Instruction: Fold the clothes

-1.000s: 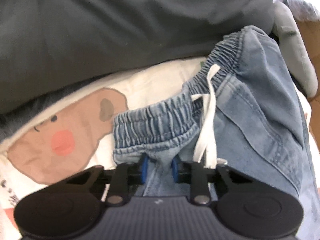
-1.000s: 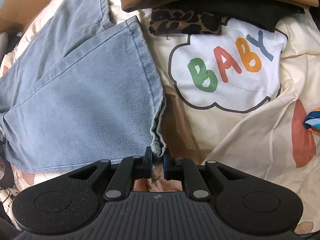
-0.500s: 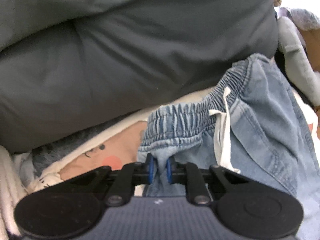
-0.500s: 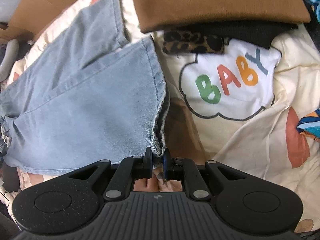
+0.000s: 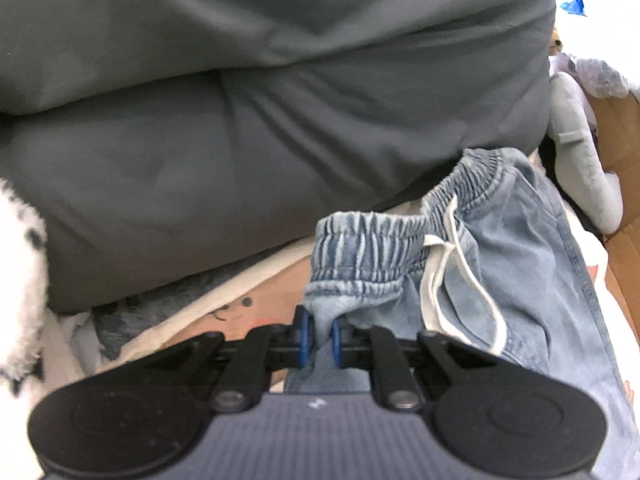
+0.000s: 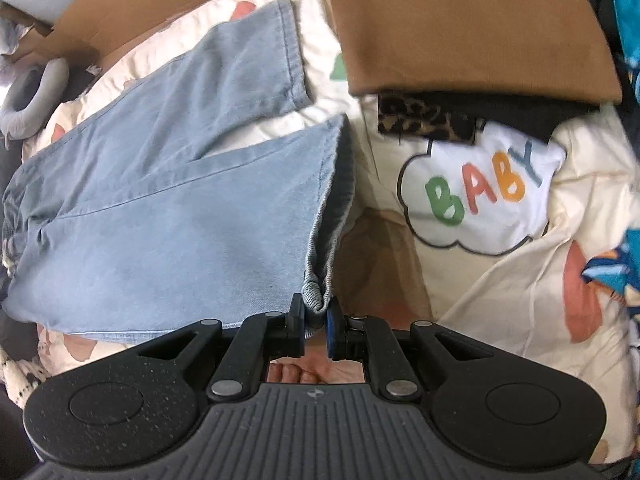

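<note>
Jeans (image 6: 168,208), light blue denim with an elastic drawstring waistband (image 5: 360,236), lie spread on the printed bedsheet (image 6: 500,288) beside a folded brown garment (image 6: 460,24). The left gripper (image 5: 319,332) pinches a bunch of cloth just under the waistband, and the right gripper (image 6: 316,320) clamps the hem corner of 1 leg. The denim looks soft, limp and fairly light, so it should sag between the 2 holds; corners and seams give the firmest purchase.
</note>
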A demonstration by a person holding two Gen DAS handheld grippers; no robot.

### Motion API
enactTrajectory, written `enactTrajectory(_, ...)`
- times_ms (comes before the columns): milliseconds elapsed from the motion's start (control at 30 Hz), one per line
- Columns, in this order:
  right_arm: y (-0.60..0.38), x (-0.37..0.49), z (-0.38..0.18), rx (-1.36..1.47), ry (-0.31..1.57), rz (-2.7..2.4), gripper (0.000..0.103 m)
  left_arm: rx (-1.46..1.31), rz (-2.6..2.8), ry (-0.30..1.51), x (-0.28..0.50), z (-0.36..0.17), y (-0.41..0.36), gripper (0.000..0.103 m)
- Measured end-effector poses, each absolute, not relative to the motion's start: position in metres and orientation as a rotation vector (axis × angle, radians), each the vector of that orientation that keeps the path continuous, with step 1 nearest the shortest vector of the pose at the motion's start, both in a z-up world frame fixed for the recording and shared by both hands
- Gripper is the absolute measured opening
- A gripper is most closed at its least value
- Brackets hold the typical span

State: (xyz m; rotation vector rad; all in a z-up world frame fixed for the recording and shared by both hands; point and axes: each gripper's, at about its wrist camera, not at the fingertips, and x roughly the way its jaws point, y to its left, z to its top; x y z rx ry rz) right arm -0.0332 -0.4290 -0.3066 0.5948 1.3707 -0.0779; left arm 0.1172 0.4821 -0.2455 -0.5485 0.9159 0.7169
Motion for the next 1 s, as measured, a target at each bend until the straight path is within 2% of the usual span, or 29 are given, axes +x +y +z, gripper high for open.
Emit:
enactTrajectory(400,-0.430,-0.048,-0.333,0.643,1.449,-0.069,0.009,-0.636,0.709,0.950,0.090,-0.281,0.497,0.010)
enactTrajectory(667,-0.439,-0.054,-0.340,0.623,1.471,-0.115,0.009,-0.690,0.630,0.957,0.094,-0.298,0.495,0.024)
enactTrajectory(833,-0.445,-0.054,-0.339,0.603,1.461,-0.145,0.009,-0.768,0.567,0.854,0.074,-0.290,0.497,0.031)
enactTrajectory(1000,-0.452,-0.053,-0.339,0.623,1.443,-0.155,0.009,-0.776,0.573,0.772,0.048,-0.276,0.497,0.031)
